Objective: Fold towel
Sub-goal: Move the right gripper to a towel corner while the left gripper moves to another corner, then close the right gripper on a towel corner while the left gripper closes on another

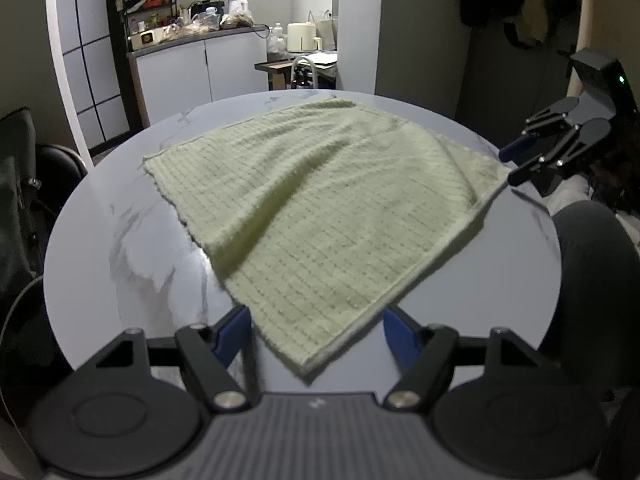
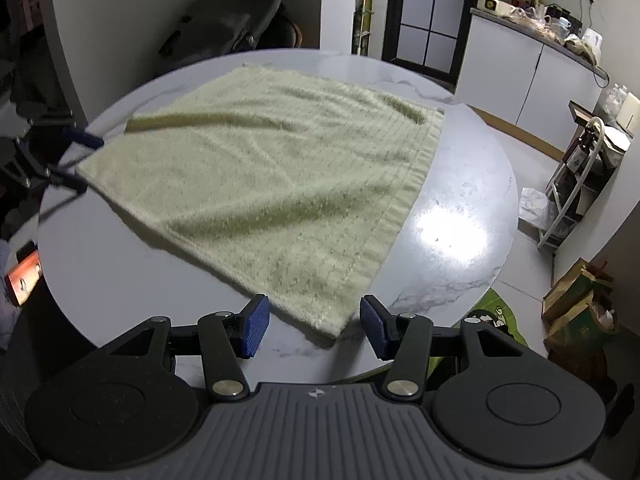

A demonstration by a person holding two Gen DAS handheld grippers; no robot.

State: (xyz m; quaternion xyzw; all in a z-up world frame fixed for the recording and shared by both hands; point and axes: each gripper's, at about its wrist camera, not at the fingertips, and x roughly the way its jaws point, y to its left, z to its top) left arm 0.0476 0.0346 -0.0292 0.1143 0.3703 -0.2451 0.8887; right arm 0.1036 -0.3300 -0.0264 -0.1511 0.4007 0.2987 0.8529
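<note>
A pale green towel (image 1: 320, 204) lies spread on the round marble table (image 1: 132, 248); it also shows in the right wrist view (image 2: 272, 184), with soft wrinkles across it. My left gripper (image 1: 316, 334) is open, one near corner of the towel lying between its blue pads. My right gripper (image 2: 314, 326) is open too, with the other near corner between its pads. In the left wrist view the right gripper (image 1: 510, 166) sits at the towel's right corner. In the right wrist view the left gripper (image 2: 82, 164) sits at the towel's left corner.
The table (image 2: 460, 216) edge runs close behind both grippers. A dark chair (image 2: 236, 20) stands beyond the table. A kitchen counter with clutter (image 1: 192, 32) and white cabinets are farther back. A metal rack (image 2: 576, 168) and paper bags (image 2: 580, 308) stand on the floor at the right.
</note>
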